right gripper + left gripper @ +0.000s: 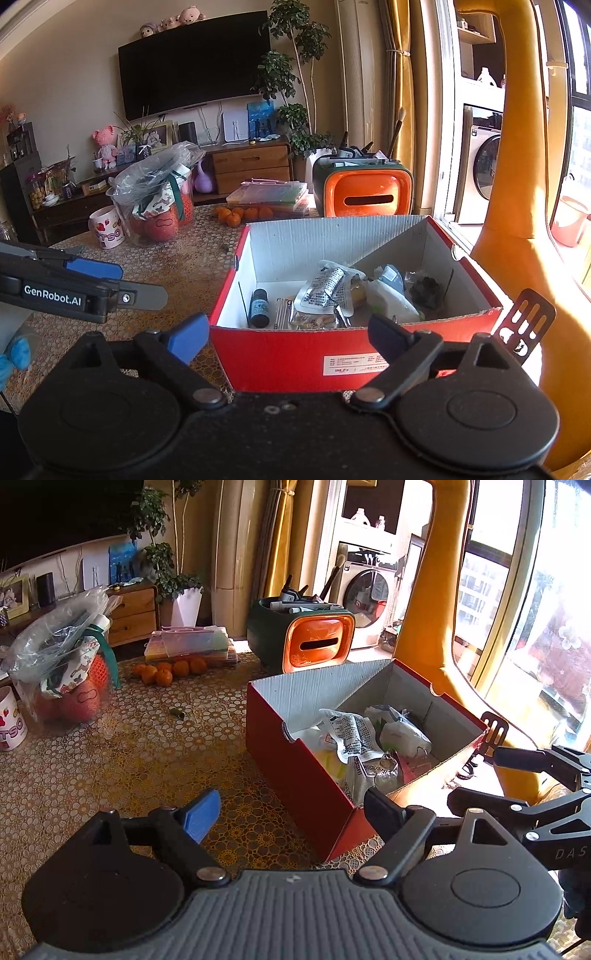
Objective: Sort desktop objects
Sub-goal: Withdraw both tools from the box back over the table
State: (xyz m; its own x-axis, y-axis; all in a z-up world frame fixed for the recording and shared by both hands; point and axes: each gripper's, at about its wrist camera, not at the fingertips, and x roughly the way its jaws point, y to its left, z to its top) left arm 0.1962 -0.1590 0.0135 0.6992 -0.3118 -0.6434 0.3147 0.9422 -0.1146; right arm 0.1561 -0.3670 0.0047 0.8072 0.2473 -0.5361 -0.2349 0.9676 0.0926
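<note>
Tongs first: I see both the left gripper (291, 814) and right gripper (290, 334) spread wide with nothing between their fingers. The red box (295, 354) sits on the table (129, 760) just ahead, holding packets (325, 291) and a small bottle (259, 308).

"GenRobot.AI" stands in white on the left tongs (142, 297). The white mug (107, 229) shows red letters "TSO". A foil packet (360, 771) reads "HOUSHI".

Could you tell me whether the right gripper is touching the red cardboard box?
Cannot tell: in the right wrist view the open right gripper straddles the red cardboard box, its fingers overlapping the box's front wall.
</note>
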